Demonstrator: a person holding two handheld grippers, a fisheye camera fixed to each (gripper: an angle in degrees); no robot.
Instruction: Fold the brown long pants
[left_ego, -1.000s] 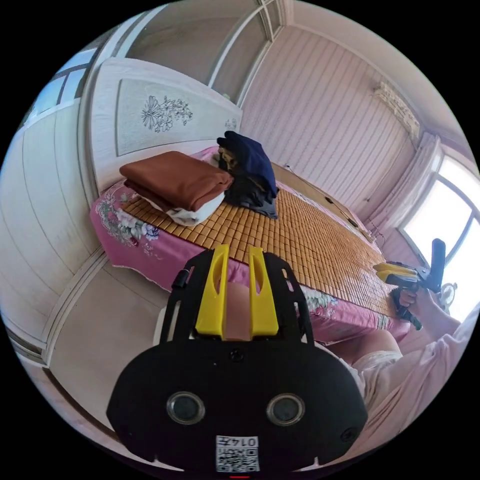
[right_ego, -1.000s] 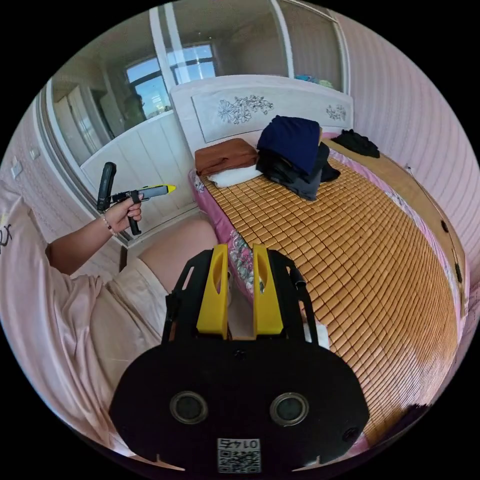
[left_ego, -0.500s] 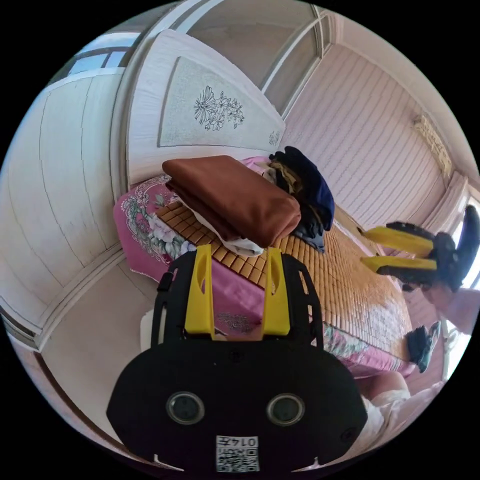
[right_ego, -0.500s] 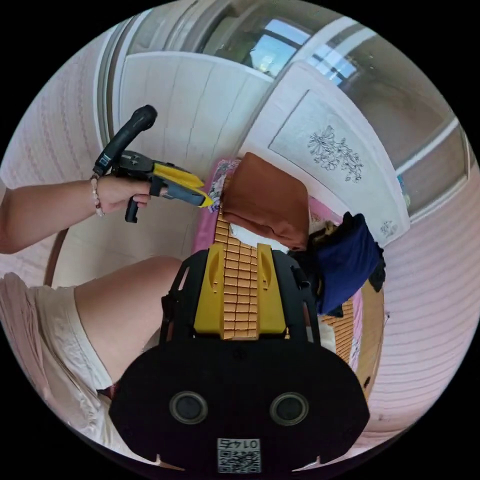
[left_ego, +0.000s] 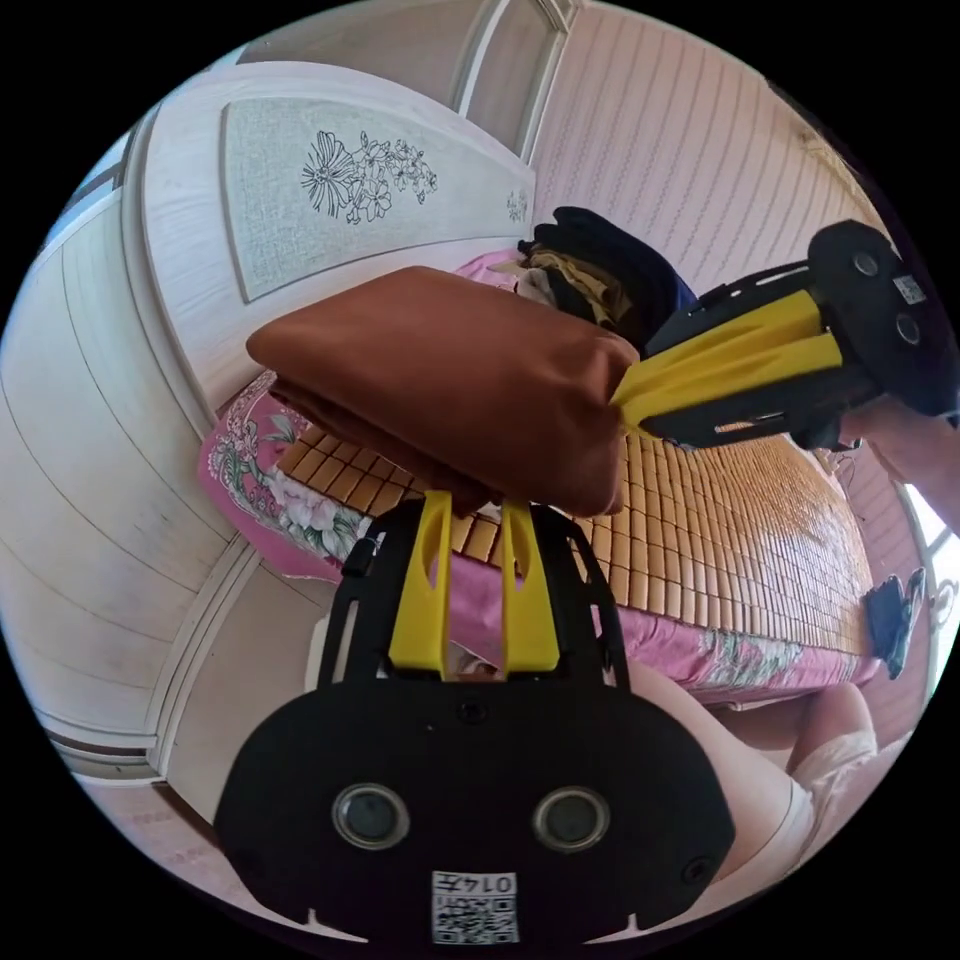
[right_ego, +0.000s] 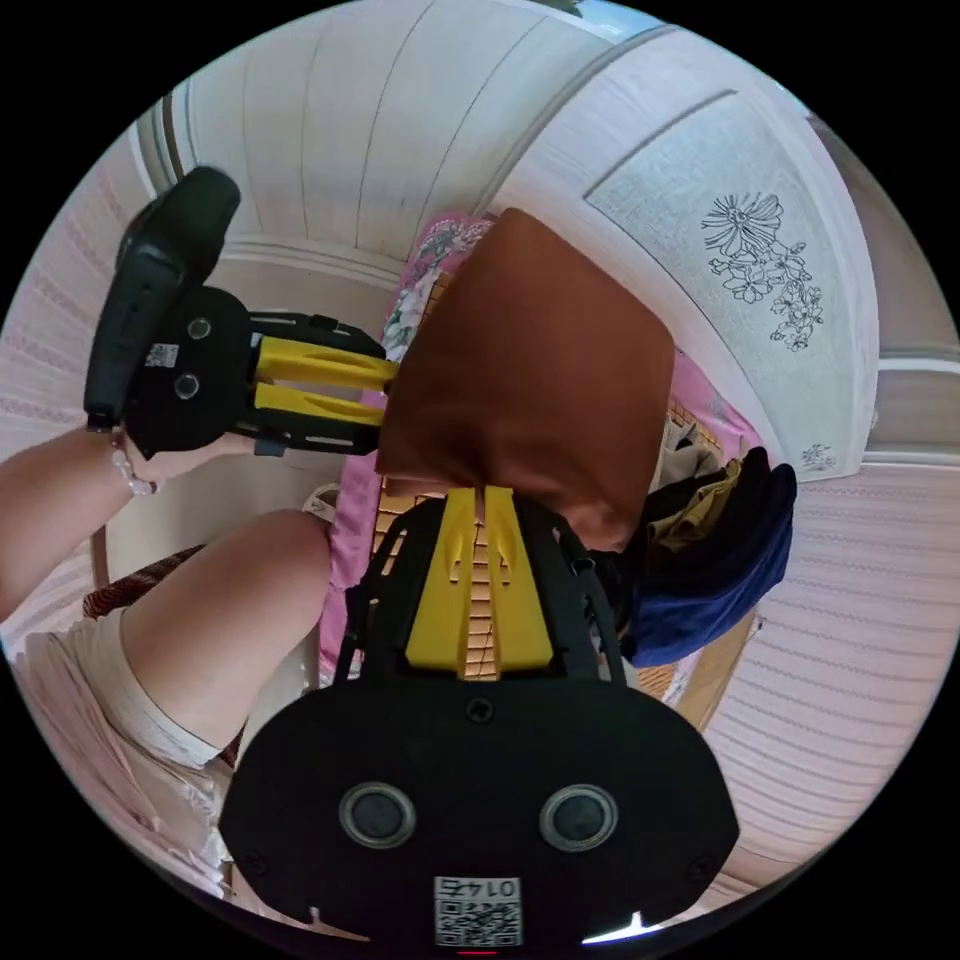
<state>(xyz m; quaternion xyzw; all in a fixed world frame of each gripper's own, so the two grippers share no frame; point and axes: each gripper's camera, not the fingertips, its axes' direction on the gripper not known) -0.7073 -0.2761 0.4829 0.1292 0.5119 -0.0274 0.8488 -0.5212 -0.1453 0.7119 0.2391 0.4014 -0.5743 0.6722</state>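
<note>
A small white code label (left_ego: 475, 906) sits on the left tool's black housing; another label (right_ego: 478, 910) sits on the right tool's; no other writing is legible.

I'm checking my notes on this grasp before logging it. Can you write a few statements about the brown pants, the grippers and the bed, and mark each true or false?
1. The brown pants are spread out flat and unfolded. False: they are a folded bundle.
2. The right gripper meets the bundle's edge in the left gripper view. True.
3. A pile of dark clothes lies beside the bundle. True.
4. The bed is covered by a plain white sheet. False: a woven mat over pink floral fabric.
5. The left gripper reaches the bundle in the right gripper view. True.
</note>
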